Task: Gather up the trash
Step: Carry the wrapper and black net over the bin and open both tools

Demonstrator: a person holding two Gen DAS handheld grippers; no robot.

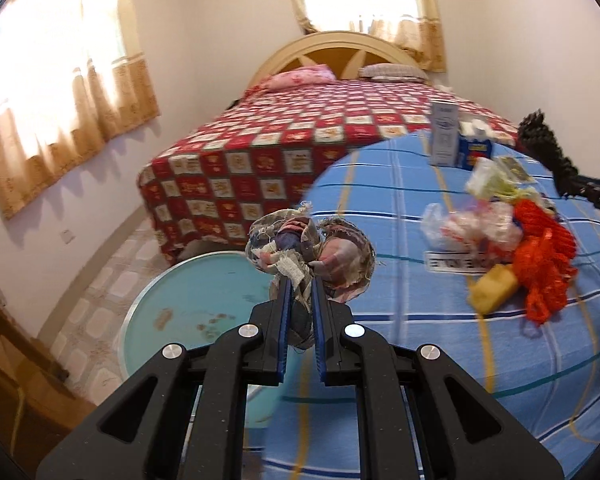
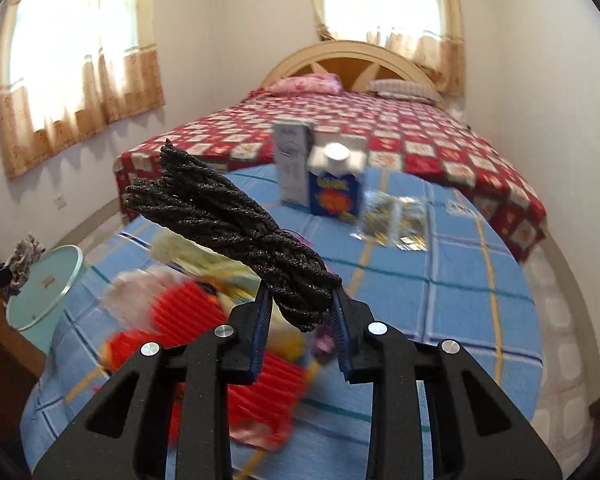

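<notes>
A bed covered by a red-and-white checked quilt (image 1: 284,136) is seen at the back of both views, with a table draped in a blue checked cloth (image 1: 440,340) in front of it. Only in the left wrist view is the top of the round pale-turquoise bin (image 1: 204,304) looked into from above, low beside the table's left edge; in the right wrist view the same bin appears only as a tilted disc at far left.

A loose pile of trash on the cloth is shown sharply by the left wrist view alone: an orange-red mesh net (image 1: 544,256), a crumpled clear plastic bag (image 1: 472,224) and a yellow block-shaped sponge (image 1: 494,288) touching one another. In the right wrist view that pile is blurred. A blue carton with a white cap (image 2: 336,184) and a grey-white upright box (image 2: 292,164) stand side by side at the far edge of the table, and flat clear packets (image 2: 392,220) lie just beside them.

The left gripper (image 1: 300,284) is held above the bin's near rim, its jaws nearly closed on a bundle of frayed patterned fabric scraps (image 1: 312,252). The right gripper (image 2: 300,304) is held above the pile, its jaws partly closed around a hank of black twisted cord (image 2: 236,224) that juts up and to the left.
</notes>
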